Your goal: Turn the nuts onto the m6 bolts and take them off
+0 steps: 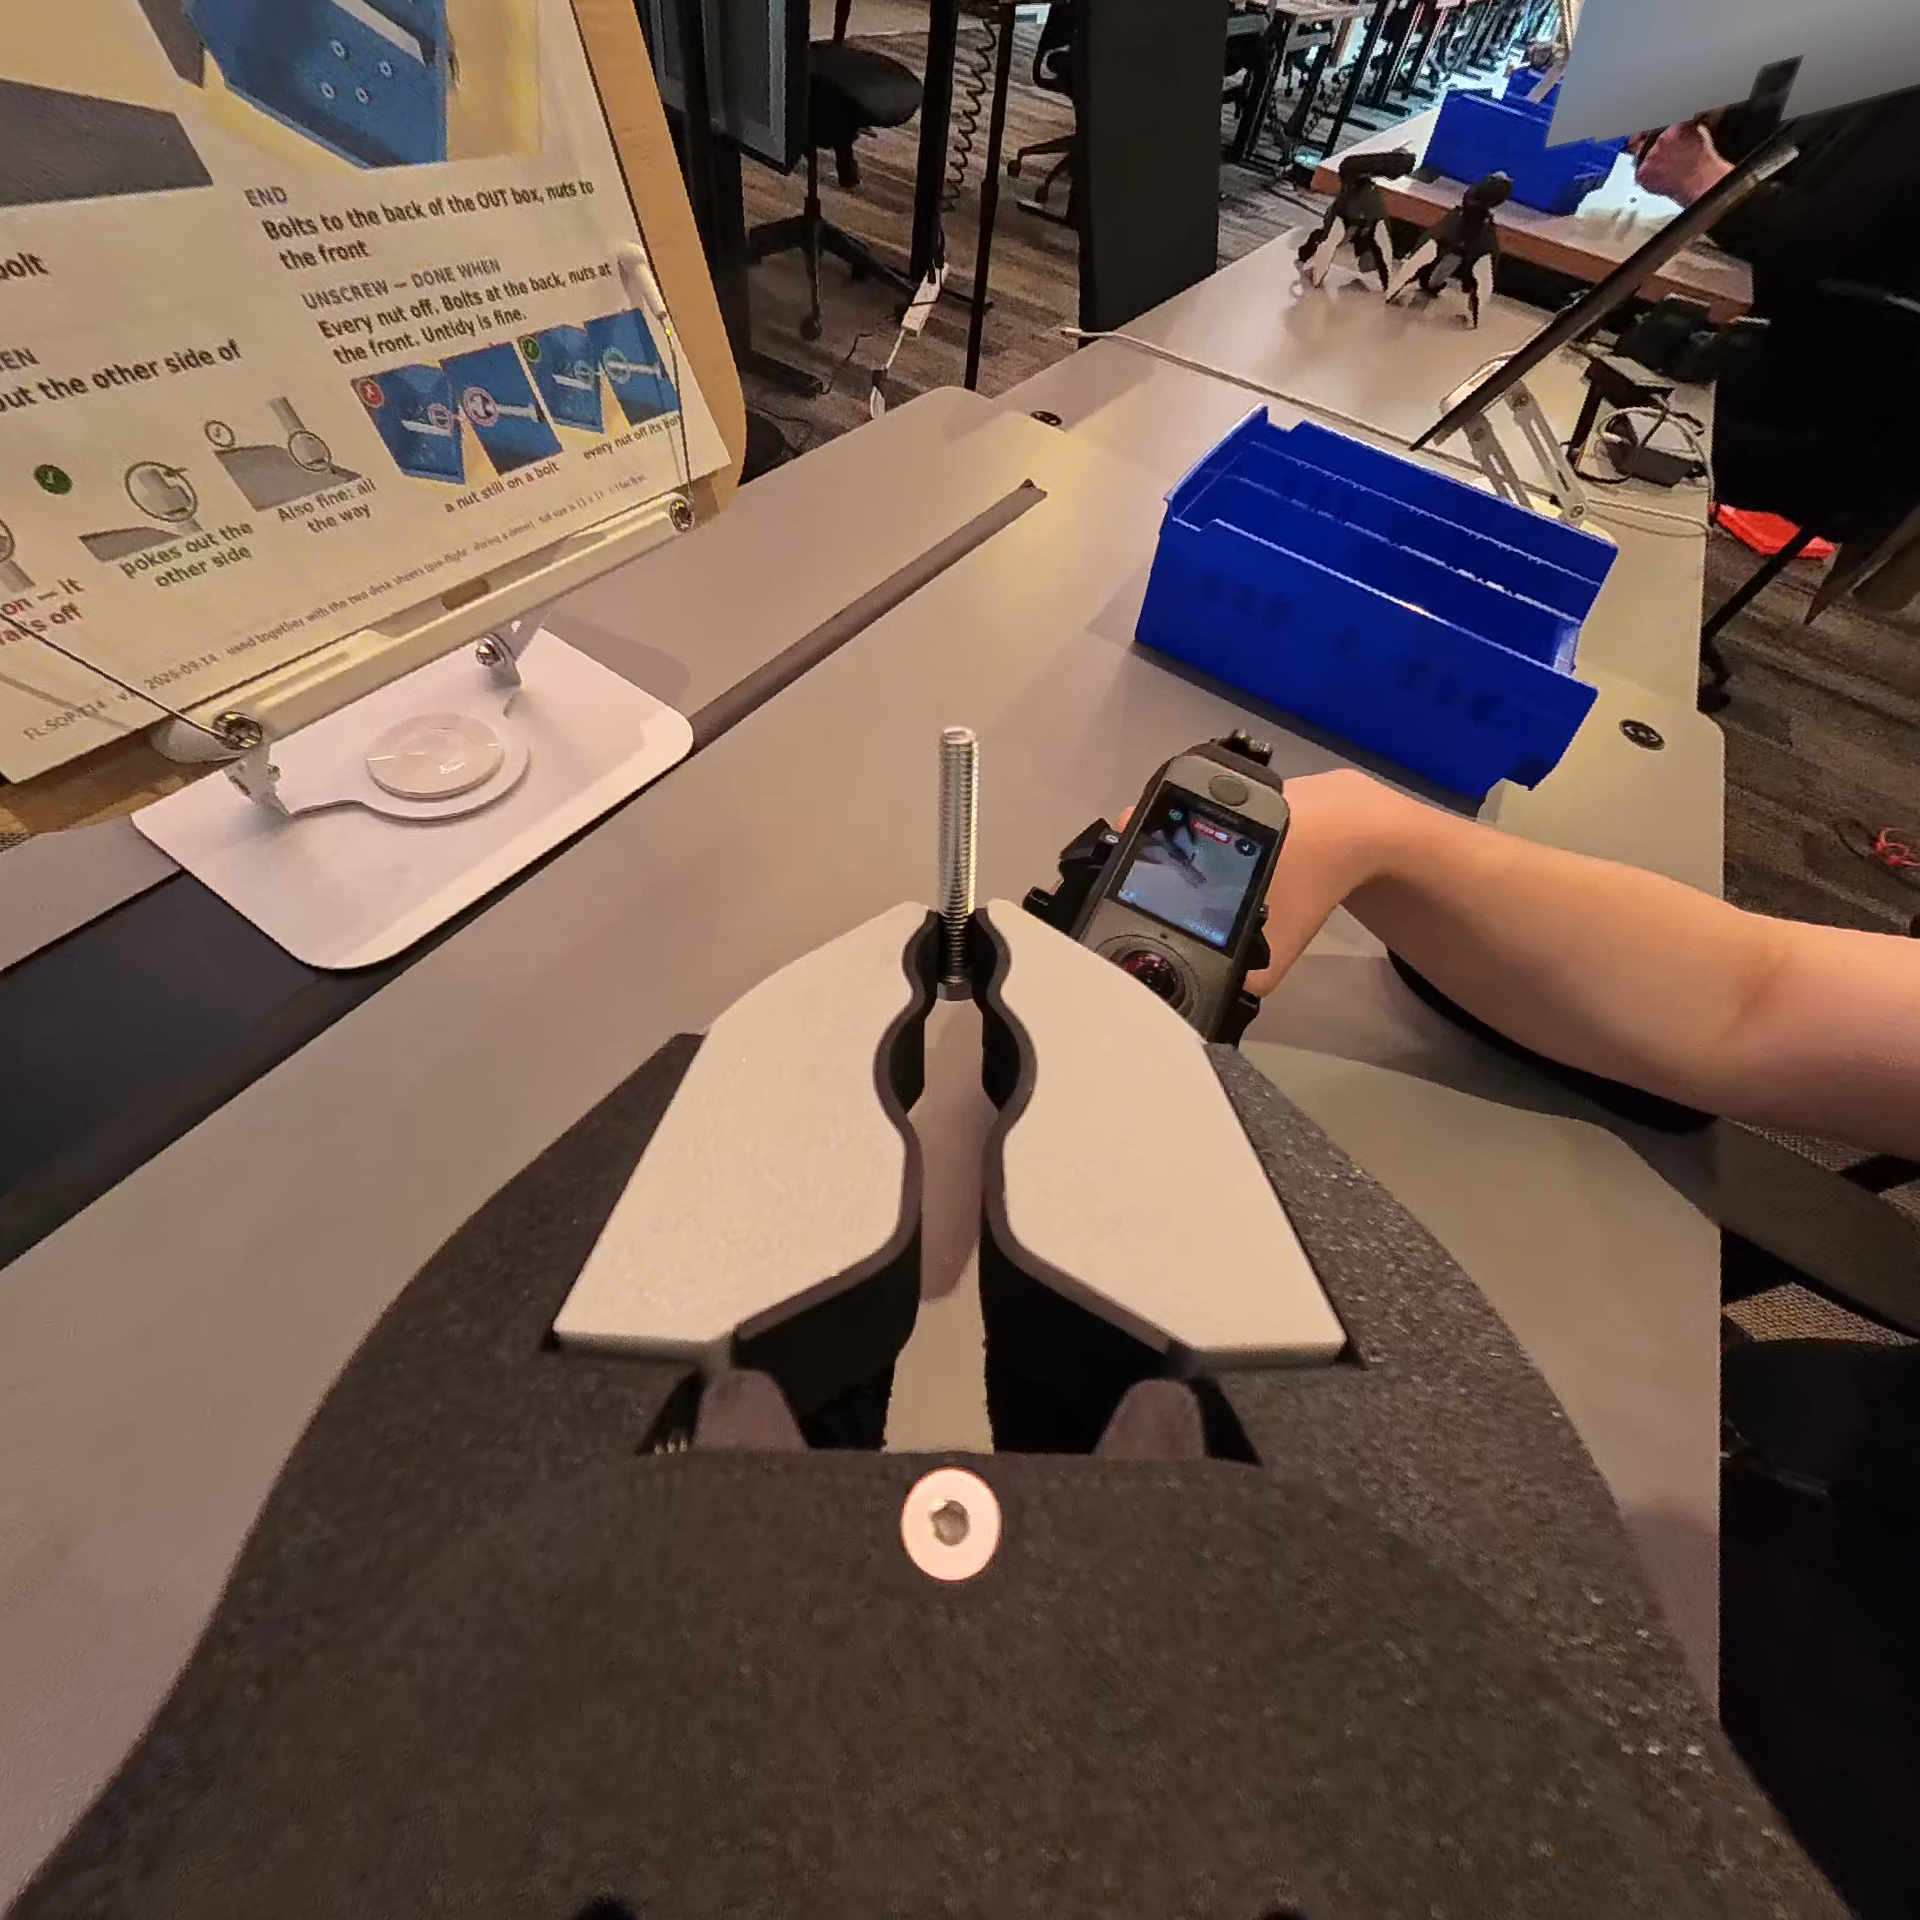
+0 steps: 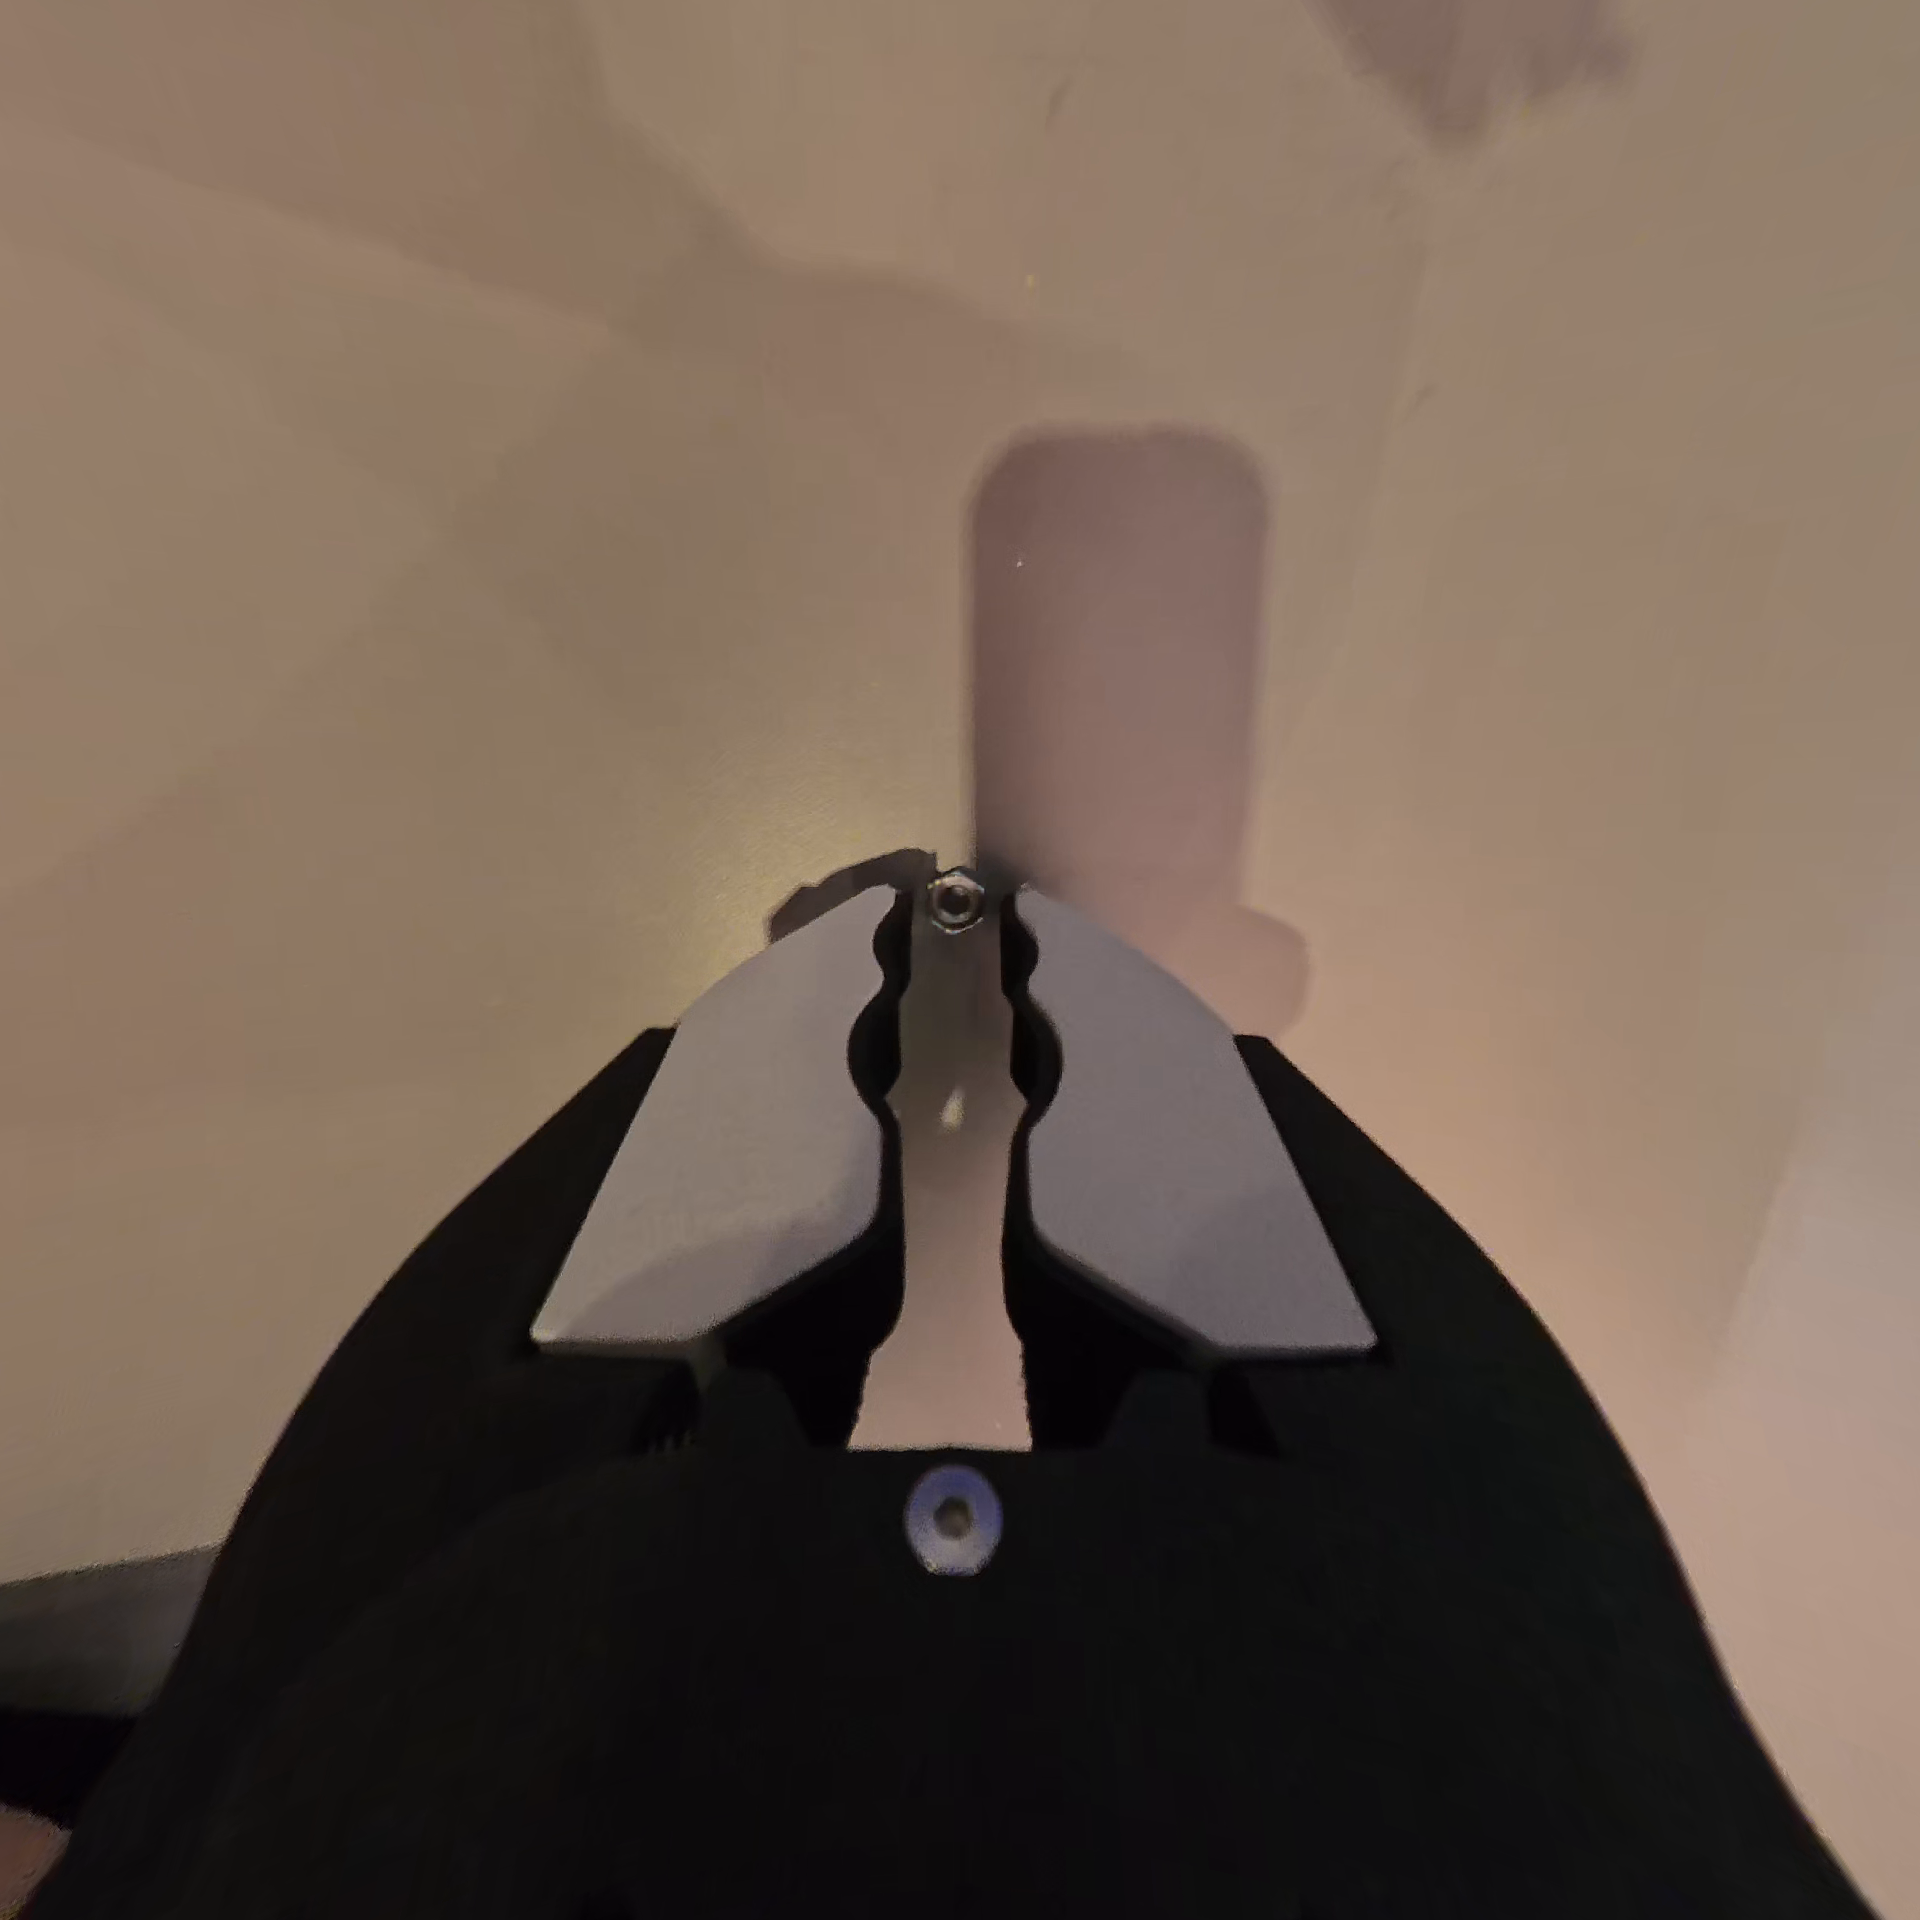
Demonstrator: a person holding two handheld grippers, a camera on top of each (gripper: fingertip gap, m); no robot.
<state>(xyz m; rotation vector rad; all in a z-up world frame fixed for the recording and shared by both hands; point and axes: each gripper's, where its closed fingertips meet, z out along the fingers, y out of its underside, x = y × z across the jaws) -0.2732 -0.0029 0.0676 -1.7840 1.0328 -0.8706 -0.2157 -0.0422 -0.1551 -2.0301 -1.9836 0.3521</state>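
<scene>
My left gripper (image 1: 954, 940) is shut on a silver threaded bolt (image 1: 957, 821), which stands upright out of the fingertips above the grey table (image 1: 790, 831). No nut shows on its thread. My right gripper (image 2: 954, 902) points down at the pale table surface (image 2: 416, 623) and is shut on a small silver hex nut (image 2: 952, 902) at its fingertips. In the left wrist view the right gripper's camera body (image 1: 1184, 883) and the bare forearm (image 1: 1558, 935) that holds it lie just right of the bolt; its fingers are hidden there.
A blue divided bin (image 1: 1371, 592) stands at the back right of the table. An instruction board on a white stand (image 1: 416, 790) stands at the left. Another table with two idle grippers (image 1: 1392, 239) and a second blue bin (image 1: 1507, 145) lies farther back. The grippers' ends are close to 25 cm from one another.
</scene>
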